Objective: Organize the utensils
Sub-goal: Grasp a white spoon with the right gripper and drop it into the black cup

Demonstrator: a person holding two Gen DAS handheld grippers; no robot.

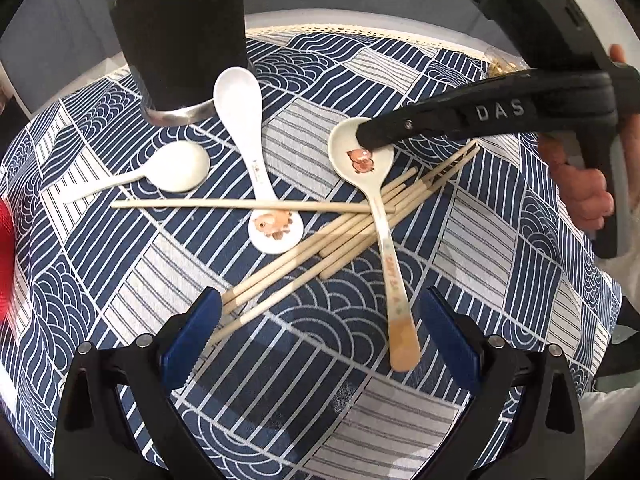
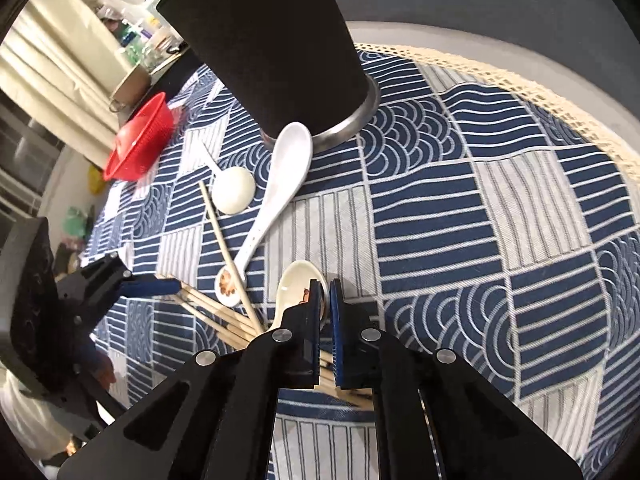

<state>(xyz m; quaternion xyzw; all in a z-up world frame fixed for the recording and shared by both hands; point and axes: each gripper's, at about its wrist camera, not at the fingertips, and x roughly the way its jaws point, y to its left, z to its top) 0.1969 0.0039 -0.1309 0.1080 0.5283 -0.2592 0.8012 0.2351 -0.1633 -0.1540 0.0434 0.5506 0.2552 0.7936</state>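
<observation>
Ceramic spoon point(image 1: 362, 156) pinched at its bowl rim by right claw point(image 2: 329, 292); left claw point(image 1: 316, 312) spread.
Glazed, slick, stiff, brittle; lies across chopsticks point(image 1: 340, 232) on bench point(image 1: 460, 240); rim grip may slip; handle likely safer; cup point(image 1: 180, 40) beyond.

Spoons point(image 1: 362, 156) lie over a chopstick pile point(image 1: 328, 236) on the tablecloth point(image 1: 460, 240) — the cup point(image 1: 180, 40) stands behind, a basket point(image 2: 140, 140) far left.
</observation>
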